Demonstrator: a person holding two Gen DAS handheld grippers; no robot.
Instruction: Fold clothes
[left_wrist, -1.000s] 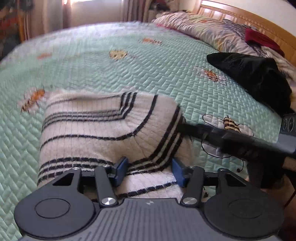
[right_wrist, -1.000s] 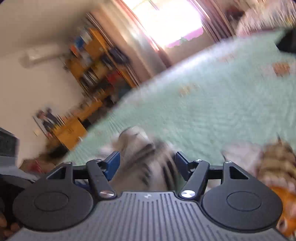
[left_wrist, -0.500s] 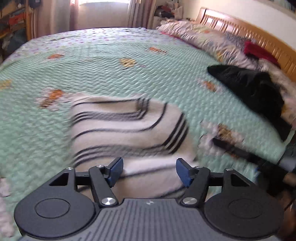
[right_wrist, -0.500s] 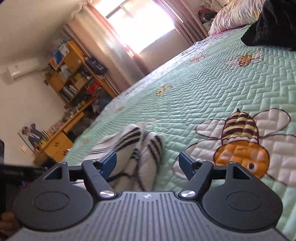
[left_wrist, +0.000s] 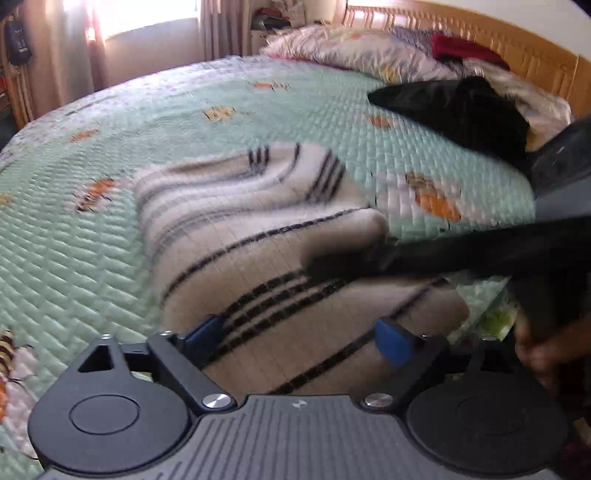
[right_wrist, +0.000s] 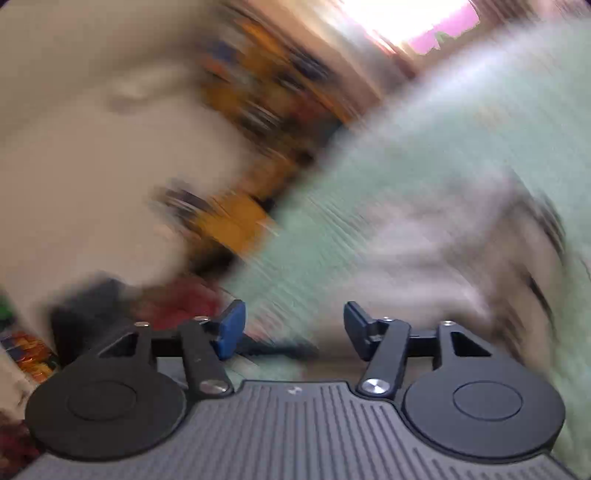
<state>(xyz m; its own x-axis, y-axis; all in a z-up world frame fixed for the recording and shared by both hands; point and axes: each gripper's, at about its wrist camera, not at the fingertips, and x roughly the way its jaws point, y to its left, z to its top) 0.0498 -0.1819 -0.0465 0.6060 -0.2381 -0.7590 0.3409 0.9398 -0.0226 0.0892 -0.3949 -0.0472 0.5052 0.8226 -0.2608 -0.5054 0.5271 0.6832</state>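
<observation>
There's the striped sweater (left_wrist: 258, 236), cream knit with thin black bands, lying in a thick folded bundle on the bed (left_wrist: 184, 122), over the mint-green quilted bedspread with its little orange bee prints. It sits near the edge of the bed closest to us, a bit rumpled, top layer humped up. Its long axis runs from the near edge away toward the far side, leaning slightly left, and the stripes cross it at a slant.

The left tool (left_wrist: 299, 338) is right at the near end of the bundle, blue fingers (left_wrist: 391, 345) spread wide with the knit filling the gap between them; whether they touch it, I can't tell. The right tool (left_wrist: 332, 264) comes in from the right as a dark blurred bar laid across the sweater's top. From its own camera the right tool (right_wrist: 293, 328) shows its blue tips well apart, nothing clearly between them, and the view is badly smeared; only a pale striped mass shows on the green cover to the right.

Farther up the bed lies a black garment (left_wrist: 461, 114), well apart from the sweater, with pillows (left_wrist: 354, 55) and a red cloth (left_wrist: 461, 48) against the wooden headboard (left_wrist: 517, 48).
</observation>
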